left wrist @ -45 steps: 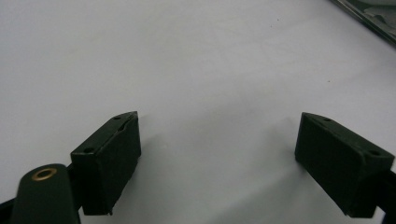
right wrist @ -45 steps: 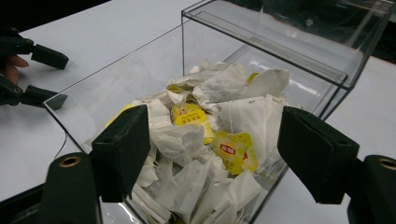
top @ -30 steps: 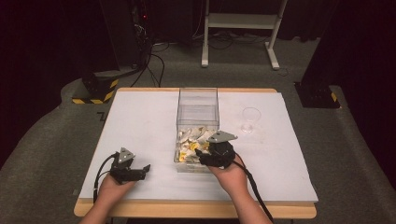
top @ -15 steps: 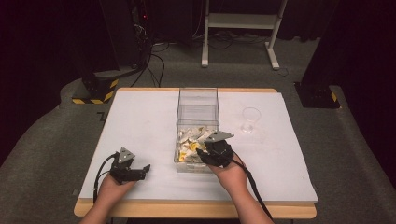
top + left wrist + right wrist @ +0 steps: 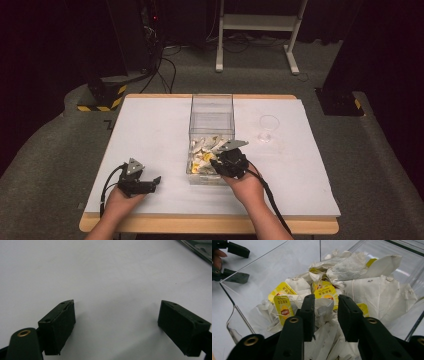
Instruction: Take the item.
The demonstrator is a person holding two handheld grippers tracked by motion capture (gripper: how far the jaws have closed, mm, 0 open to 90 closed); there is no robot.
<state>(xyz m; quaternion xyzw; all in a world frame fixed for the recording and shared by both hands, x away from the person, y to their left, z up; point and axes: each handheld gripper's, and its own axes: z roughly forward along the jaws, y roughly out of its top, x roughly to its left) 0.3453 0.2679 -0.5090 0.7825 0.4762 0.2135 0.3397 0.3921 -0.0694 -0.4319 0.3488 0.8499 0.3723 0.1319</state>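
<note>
Right gripper (image 5: 325, 315) dipped into the clear plastic bin (image 5: 212, 112) at frame centre of the high view, jaws narrowed to a small gap and just been closing — a crumpled white tea bag (image 5: 324, 308) sits between them, pads pressing in on its paper from both sides. Grasping that tea bag, then, though how firm the pinch is cannot be told. Rest of the tea bag pile (image 5: 372, 287) spread above and to the right of the jaws in the right gripper view, with yellow tags (image 5: 283, 307) poking out at centre-left just beside the left jaw. Pile heaped in the near end of the bin in the high view, right hand (image 5: 247, 182) reaching in from the lower edge.

Left gripper (image 5: 116, 325) released — jaws wide apart, nothing between them, bare white table (image 5: 105, 272) under them. Seen resting on the table at lower left of the high view (image 5: 142, 182), well apart from the bin. Corner of the bin just catching the upper right of the left gripper view.

Small clear glass (image 5: 268, 127) standing on the table right of the bin, untouched.
</note>
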